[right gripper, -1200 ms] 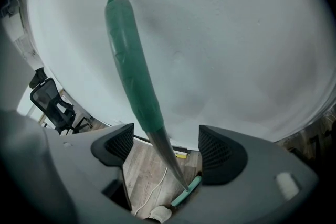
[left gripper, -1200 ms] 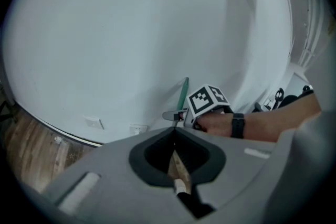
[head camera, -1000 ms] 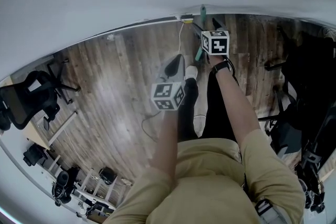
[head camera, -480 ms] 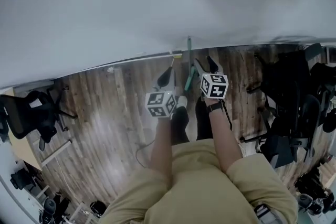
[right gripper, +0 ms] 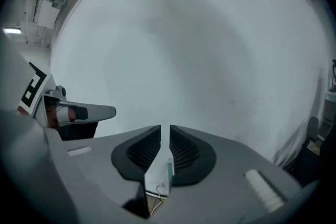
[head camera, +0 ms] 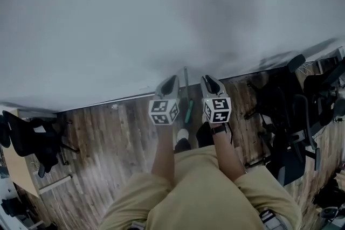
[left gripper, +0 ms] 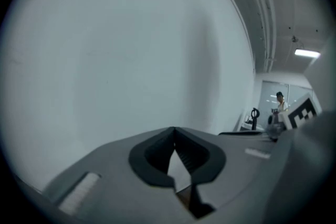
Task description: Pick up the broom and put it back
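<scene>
Nearest the head camera: the person's khaki cloth shirt [head camera: 205, 191], with two bare forearms reaching forward from it.

Left gripper [left gripper: 174, 129] – matte grey moulded shell with ribbed black pads. The tips are pressed together into a point and nothing is between them.

Right gripper [right gripper: 165, 127] – same grey shell and ribbed black pads. The jaws are closing with a narrow slit left at the tips, and nothing is between them. Each gripper carries a white cube with black square markers [head camera: 217, 109].

Broom [head camera: 188, 107] – a slim straight pole with a green sleeve on its lower visible part and a thin grey shaft above. In the head view it stands upright between the two grippers, its top end against the wall. Neither gripper touches it. Its lower end is hidden behind the person's legs.

Below: a brown wood-plank floor [head camera: 108, 143], grained and faintly glossy.

Beyond: a smooth, plain white wall [head camera: 161, 19], meeting the floor along a pale skirting line. Black office chairs [head camera: 291, 116] stand at the right, and another at the far left.
</scene>
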`<state>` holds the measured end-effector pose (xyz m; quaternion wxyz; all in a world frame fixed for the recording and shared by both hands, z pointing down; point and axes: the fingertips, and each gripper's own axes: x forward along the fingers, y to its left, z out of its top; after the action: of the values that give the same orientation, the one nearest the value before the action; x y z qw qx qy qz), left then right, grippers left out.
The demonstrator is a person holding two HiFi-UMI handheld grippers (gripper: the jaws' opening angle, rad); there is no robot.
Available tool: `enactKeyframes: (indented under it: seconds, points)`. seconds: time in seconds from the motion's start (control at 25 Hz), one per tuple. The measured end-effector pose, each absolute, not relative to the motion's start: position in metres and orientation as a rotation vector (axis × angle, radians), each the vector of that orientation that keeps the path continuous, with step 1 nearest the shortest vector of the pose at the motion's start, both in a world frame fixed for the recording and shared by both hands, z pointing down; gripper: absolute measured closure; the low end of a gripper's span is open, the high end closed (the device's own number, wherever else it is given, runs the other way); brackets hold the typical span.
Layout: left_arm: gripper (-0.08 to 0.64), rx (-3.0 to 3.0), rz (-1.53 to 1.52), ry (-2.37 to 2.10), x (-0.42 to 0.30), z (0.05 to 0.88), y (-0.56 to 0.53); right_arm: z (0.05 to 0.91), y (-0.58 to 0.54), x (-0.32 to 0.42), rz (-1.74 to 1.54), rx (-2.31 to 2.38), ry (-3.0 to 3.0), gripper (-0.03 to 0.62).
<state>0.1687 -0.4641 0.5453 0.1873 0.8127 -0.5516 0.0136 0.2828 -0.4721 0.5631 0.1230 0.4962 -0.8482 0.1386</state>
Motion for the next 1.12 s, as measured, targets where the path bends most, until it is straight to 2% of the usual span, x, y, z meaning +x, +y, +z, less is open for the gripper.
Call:
enactKeyframes:
  seconds: [0.12,0.48,0.84,1.12]
  points:
    - [0.557,2.377,0.036,-1.6,0.163,0.504,-0.461,0.523,-0.463,0.284,0.348,1.512,-2.54,0.586]
    - [0.557,2.562,-0.013,-1.616,0.179,0.436,-0.447,0.438,-0.45,0.285,0.165,1.62,-2.628,0.586]
    - [0.557,2.615,-0.052,-1.586,0.195,0.426,-0.434,0.431,-0.439,0.294,0.138,1.662,-2.585,0.586]
    - [0.557,2.522,-0.138,-1.698,0.17,0.427,-0.427,0.441,-0.42,0.286,0.181,1.62,-2.582,0.586]
